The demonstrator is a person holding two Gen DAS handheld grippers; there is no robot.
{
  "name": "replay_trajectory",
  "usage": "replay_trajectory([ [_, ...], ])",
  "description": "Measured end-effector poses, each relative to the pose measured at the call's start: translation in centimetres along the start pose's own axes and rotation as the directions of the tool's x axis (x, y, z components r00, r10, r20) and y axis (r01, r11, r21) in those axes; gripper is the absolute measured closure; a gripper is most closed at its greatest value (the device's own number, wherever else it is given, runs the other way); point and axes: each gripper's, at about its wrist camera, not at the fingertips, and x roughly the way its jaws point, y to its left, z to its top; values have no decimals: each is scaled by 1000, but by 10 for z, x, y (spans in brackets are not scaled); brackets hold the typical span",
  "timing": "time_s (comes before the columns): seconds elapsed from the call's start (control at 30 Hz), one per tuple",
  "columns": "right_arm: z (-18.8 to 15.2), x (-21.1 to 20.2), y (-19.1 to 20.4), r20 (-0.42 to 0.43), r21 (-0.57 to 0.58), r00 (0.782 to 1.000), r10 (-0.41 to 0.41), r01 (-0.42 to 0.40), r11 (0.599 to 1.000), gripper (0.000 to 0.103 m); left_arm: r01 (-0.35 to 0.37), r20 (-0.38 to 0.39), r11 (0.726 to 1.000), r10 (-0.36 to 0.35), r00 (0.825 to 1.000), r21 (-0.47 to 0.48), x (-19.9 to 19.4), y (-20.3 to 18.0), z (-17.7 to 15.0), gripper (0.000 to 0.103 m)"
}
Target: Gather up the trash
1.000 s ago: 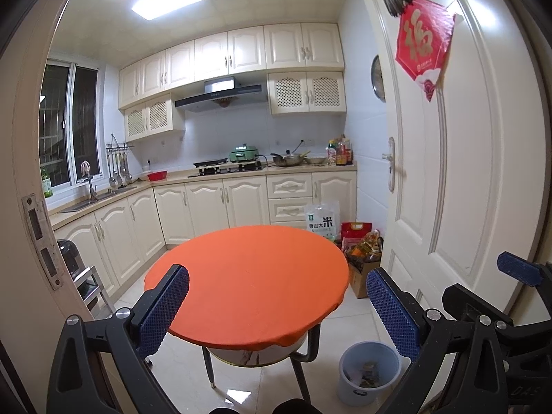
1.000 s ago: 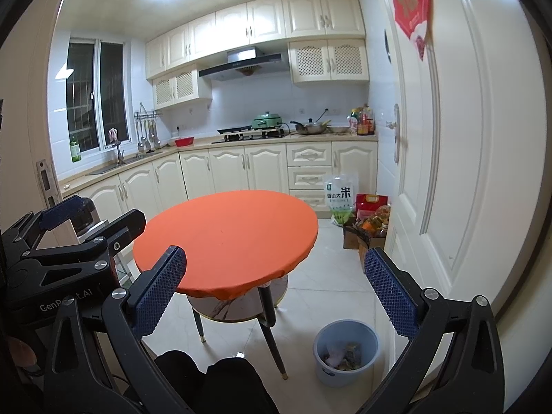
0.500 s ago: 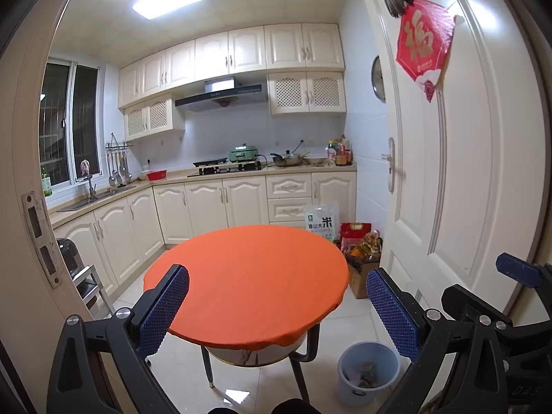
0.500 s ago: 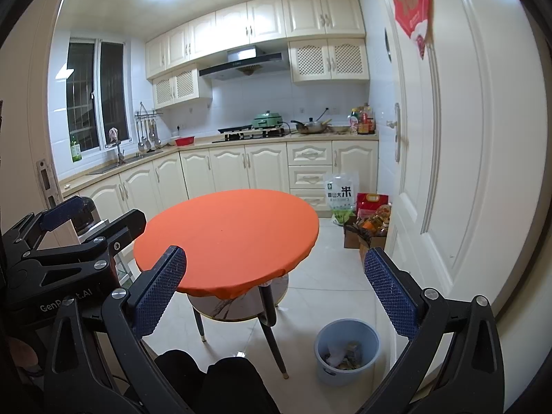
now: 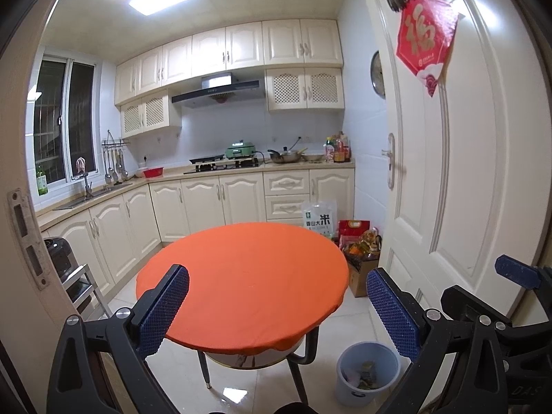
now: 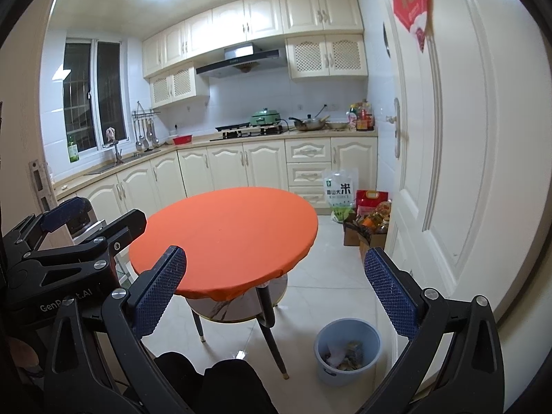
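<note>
Presently both tools idle: left gripper [image 5: 277, 314] and right gripper [image 6: 276, 293] stand with jaws wide apart, empty. Trash sits in the blue bin [image 6: 347, 354] on the floor beside the round table [image 6: 224, 241]. Recommended: lower squarely over the rim, avoiding the table leg.

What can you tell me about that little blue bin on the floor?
The bin is a small round pail, light blue, plastic by the look. It stands upright and open on the pale tiled floor, by the legs of the orange table and near the white door. Crumpled trash lies in its bottom. Nothing else touches it.
</note>
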Motion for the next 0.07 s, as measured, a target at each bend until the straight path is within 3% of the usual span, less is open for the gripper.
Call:
replay_trajectory([
  [0.07, -3, 12, 2, -17, 11, 1000, 1, -1, 1000, 0, 7, -12, 1000, -7, 1000, 0, 12, 3, 1, 2],
])
